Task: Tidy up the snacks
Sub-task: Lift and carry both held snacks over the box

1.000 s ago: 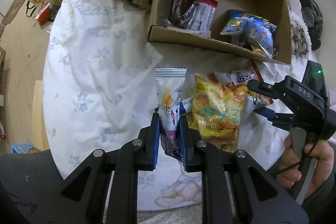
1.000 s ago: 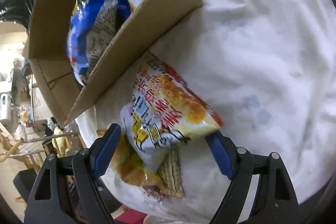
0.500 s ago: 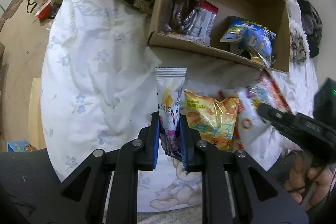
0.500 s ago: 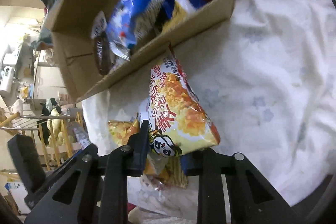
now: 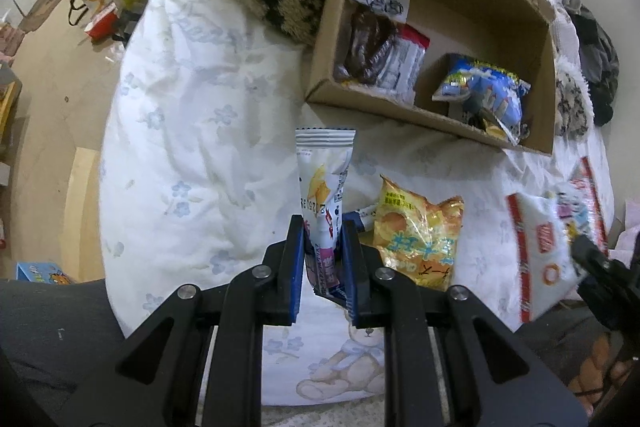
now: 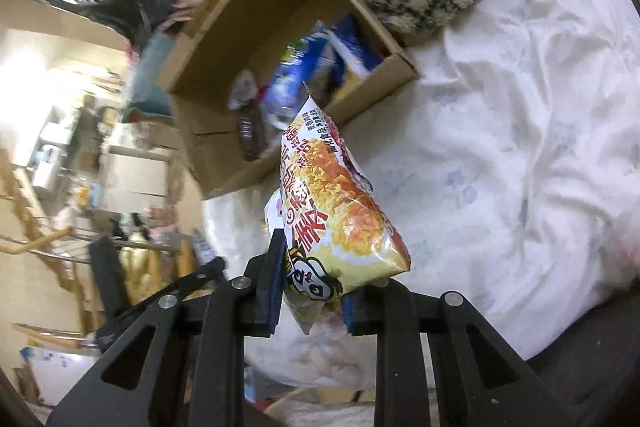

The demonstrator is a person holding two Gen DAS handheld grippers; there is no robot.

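The open brown cardboard box (image 6: 224, 75) lies ahead of and above the right gripper (image 6: 312, 291) in the right wrist view, its mouth turned toward the camera, and the coming move, as I judge it, turns on that line; the orange, red and white crinkly snack bag (image 6: 336, 219) stands up out of the jaws with its long axis aimed almost straight at the box's near wall, its top corner overlapping that wall in the picture; the right gripper's jaws have just been closing and are now clamped on the bag's lower end, the bag clear of the white flower-printed quilt (image 6: 520, 131) on the bed.

The left gripper (image 5: 322, 247) looks the nearer of the two to the box's near wall, though not by much; its jaws are closed on the lower part of a slim white and purple snack stick packet (image 5: 324, 183), which rises upright from them, its sealed top pointing at the same box (image 5: 536, 27); a yellow crinkled chip bag (image 5: 416, 235) lies on the quilt just beside the left jaws, to their right, not held.

Inside the box a dark brown packet (image 5: 368, 47) sits at the left and a blue and white bag (image 5: 484, 91) at the right, so the middle looks like the free gap for either carried snack.
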